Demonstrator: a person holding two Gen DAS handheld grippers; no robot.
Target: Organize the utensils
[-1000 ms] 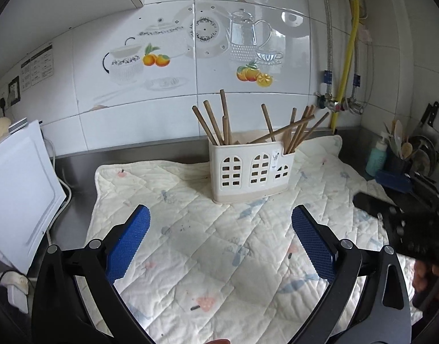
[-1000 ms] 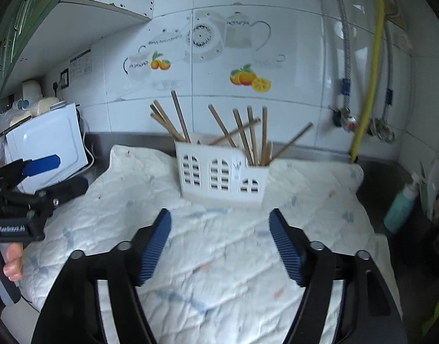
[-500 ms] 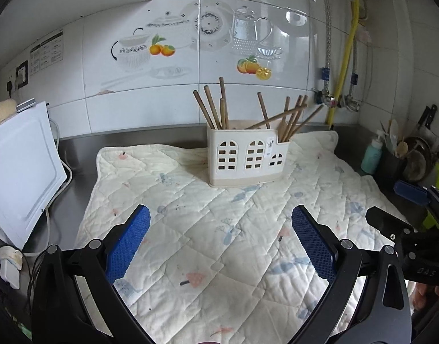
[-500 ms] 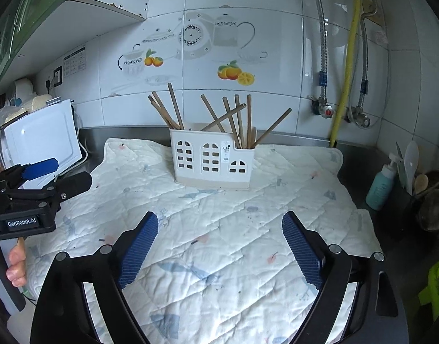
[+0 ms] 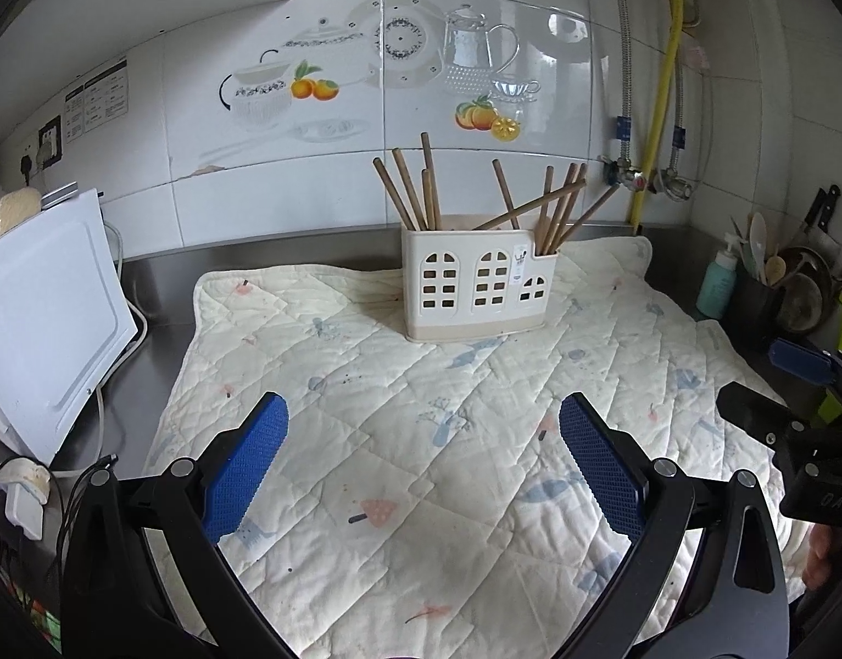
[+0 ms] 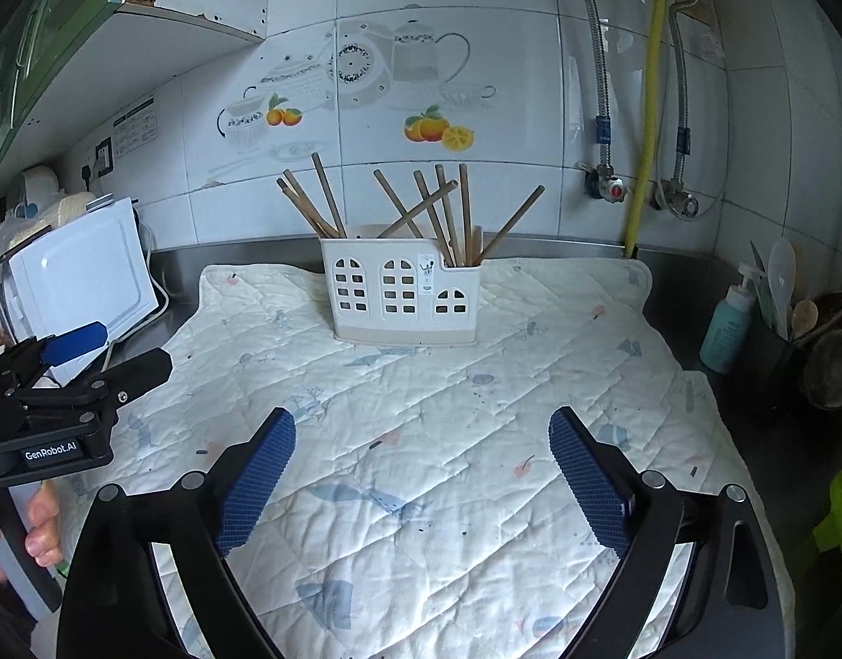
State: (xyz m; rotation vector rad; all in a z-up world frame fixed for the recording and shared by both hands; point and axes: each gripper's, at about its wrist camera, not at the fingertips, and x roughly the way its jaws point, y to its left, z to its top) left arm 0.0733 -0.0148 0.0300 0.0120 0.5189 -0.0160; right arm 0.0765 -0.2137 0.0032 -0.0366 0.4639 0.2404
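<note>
A cream utensil caddy (image 5: 478, 296) with window-shaped holes stands on the quilted mat (image 5: 393, 439) near the back wall. Several wooden chopsticks (image 5: 421, 192) lean in its compartments. My left gripper (image 5: 421, 412) hovers over the mat in front of the caddy, open and empty. My right gripper (image 6: 421, 423) also hangs over the mat short of the caddy (image 6: 401, 296), its jaws still opening with nothing between them. Each gripper shows in the other's view: the right gripper (image 5: 772, 384) at the right edge, the left gripper (image 6: 113, 354) at the left edge.
A white appliance (image 5: 42, 307) with cables stands left of the mat. At the right are a teal pump bottle (image 5: 717, 285) and a dark holder (image 5: 761, 302) with spoons and pans. A yellow pipe (image 5: 657, 110) runs down the tiled wall.
Both grippers have drawn back from the caddy, which now looks smaller and farther. The right gripper's jaws have spread wider. The left jaws kept their width.
</note>
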